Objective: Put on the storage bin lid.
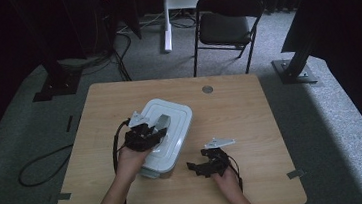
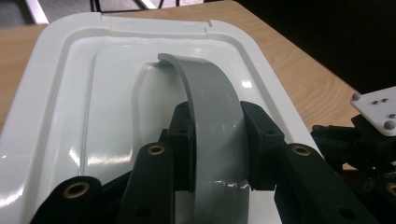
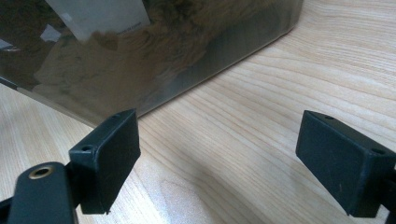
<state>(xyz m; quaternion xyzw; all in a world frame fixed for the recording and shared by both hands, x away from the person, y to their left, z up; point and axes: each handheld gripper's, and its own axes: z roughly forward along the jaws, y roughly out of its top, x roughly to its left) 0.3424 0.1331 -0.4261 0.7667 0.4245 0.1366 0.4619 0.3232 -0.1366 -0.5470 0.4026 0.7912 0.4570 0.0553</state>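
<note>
A storage box with a white lid [image 1: 175, 113] stands on the wooden table [image 1: 240, 111], left of the middle. A grey arched handle [image 2: 212, 102] rises from the lid [image 2: 60, 93]. My left gripper [image 2: 217, 128] is shut on this handle [image 1: 162, 121], one jaw on each side of the band. My right gripper [image 1: 196, 167] rests low by the table's near edge, to the right of the box, and it also appears at the edge of the left gripper view [image 2: 369, 140]. Its jaws [image 3: 219, 149] stand wide open over bare wood, facing the box's translucent wall [image 3: 154, 51].
A black folding chair [image 1: 227, 24] stands beyond the table's far edge. A round grommet [image 1: 207, 89] sits in the tabletop near the back. Cables [image 1: 39, 166] lie on the grey carpet at the left. Dark frame posts [image 1: 295, 56] stand at both far sides.
</note>
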